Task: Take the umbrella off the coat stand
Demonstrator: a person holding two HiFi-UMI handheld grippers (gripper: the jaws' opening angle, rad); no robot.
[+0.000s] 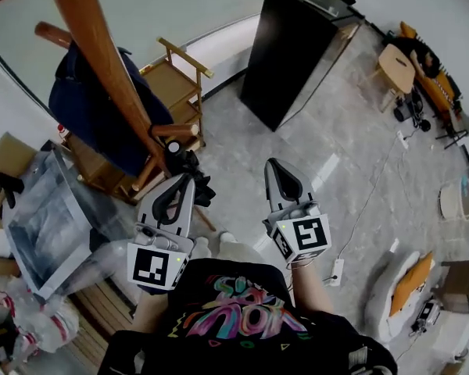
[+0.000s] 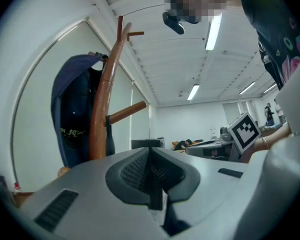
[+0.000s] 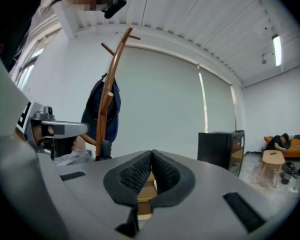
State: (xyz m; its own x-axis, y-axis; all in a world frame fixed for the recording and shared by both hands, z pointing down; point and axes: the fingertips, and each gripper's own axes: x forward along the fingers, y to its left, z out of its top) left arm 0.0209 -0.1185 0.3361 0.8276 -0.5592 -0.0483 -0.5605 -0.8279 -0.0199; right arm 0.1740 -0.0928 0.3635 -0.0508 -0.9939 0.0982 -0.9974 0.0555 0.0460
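Left gripper and right gripper were pinched closed, empty. Coat stand with navy jacket stood ahead-left of both.

I'm seeing a bright, evenly lit room. Ceiling tubes are glaring, slightly blown out, in the left gripper view. Fisheye is bending all three views, and the corners are vignetting to black. The nearest foreground is blurring in both gripper views. The floor is showing faint sheen and soft shadows.
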